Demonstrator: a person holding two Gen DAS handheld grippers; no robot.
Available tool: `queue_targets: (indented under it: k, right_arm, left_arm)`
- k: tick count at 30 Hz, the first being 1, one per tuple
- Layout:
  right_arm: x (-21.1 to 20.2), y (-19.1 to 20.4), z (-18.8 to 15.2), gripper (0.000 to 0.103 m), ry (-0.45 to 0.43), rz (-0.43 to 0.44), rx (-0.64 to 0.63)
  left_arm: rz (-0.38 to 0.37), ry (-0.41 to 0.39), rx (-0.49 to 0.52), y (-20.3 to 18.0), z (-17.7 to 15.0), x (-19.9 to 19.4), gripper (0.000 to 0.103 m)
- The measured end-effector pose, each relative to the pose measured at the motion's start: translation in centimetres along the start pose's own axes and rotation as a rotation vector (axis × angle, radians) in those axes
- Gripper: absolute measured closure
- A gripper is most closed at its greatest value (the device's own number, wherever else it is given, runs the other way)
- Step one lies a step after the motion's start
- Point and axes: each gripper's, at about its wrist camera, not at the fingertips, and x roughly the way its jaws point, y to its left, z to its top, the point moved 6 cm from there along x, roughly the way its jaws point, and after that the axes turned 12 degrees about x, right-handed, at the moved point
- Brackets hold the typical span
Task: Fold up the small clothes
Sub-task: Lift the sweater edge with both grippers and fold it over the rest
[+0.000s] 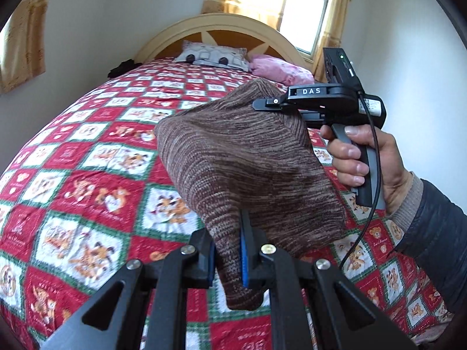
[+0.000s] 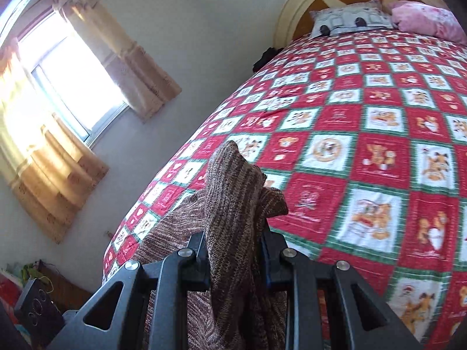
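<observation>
The left gripper is clamped on a lower edge of the brown knit garment, which hangs stretched in the air above the red patchwork bedspread. The right gripper pinches a bunched fold at the garment's opposite, upper corner. The right hand wraps the pistol-style handle with fingers curled, wrist level, forearm extending toward the right edge.

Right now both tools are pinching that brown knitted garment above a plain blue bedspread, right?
Not quite: the bedspread is a red, white and green patchwork, not plain blue, as the left wrist view shows. Both the left tool and right tool do pinch the brown knitted garment.
</observation>
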Motion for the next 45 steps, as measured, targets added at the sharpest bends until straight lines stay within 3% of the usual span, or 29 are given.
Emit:
queue_targets:
  k: [12,32,45]
  right_arm:
    - [4.4,3.1,-1.5,0.078,0.065,-0.011,-0.036]
    - [10.2,4.0,-2.8,0.078,0.155,-0.084,-0.063]
    - [13.1,2.2,-4.1,0.077,0.188,-0.164,-0.068]
  left_arm:
    - [0.012,0.000,-0.066,2.4,-2.4,-1.6,0.090]
    - [0.026,0.036,-0.106,3.3,-5.0,-1.3,0.090]
    - [0.016,0.064,-0.134,3.6,-7.1,0.4,0.090]
